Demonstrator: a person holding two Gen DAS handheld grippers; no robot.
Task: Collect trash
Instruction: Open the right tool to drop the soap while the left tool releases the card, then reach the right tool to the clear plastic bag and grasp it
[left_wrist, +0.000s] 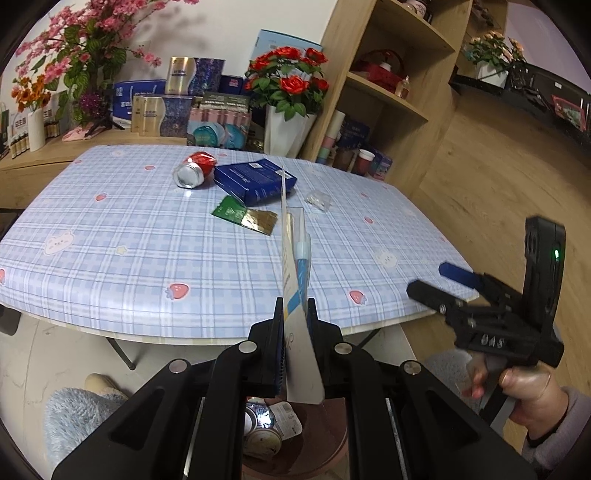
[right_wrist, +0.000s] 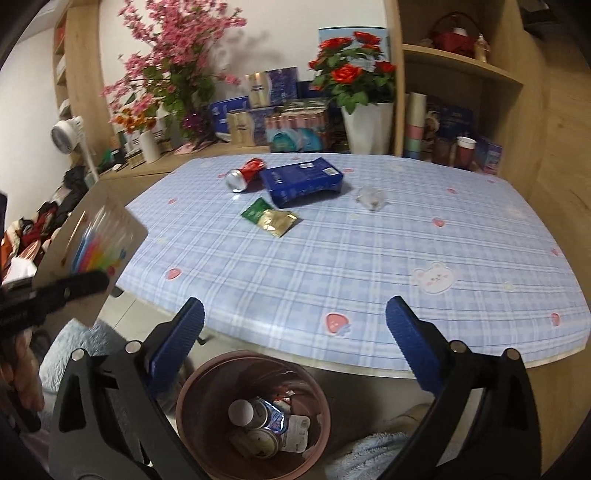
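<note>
1. The left gripper (left_wrist: 295, 314) is clamped on a flat blister card of coloured pens (left_wrist: 295, 258), held edge-on and upright between the jaws, above the trash bin (right_wrist: 192, 384) on the floor at the table's near edge.
2. The right gripper (right_wrist: 295, 328) is spread wide and empty, hovering over the same bin.
3. Judged step: the card is being carried to the bin. The next move calls for lowering it over the opening and releasing; being wide and stiff, it may catch on the rim.
4. The card shows a pale backing and a clear bubble over bright pens.
5. Further out on the table (left_wrist: 110, 206) lie a crushed red can (left_wrist: 194, 168), a blue box (left_wrist: 255, 181), a green-gold sachet (left_wrist: 243, 218) and a clear wrapper (left_wrist: 318, 201), all uncollected.
6. The bin already holds cups and wrappers.
</note>
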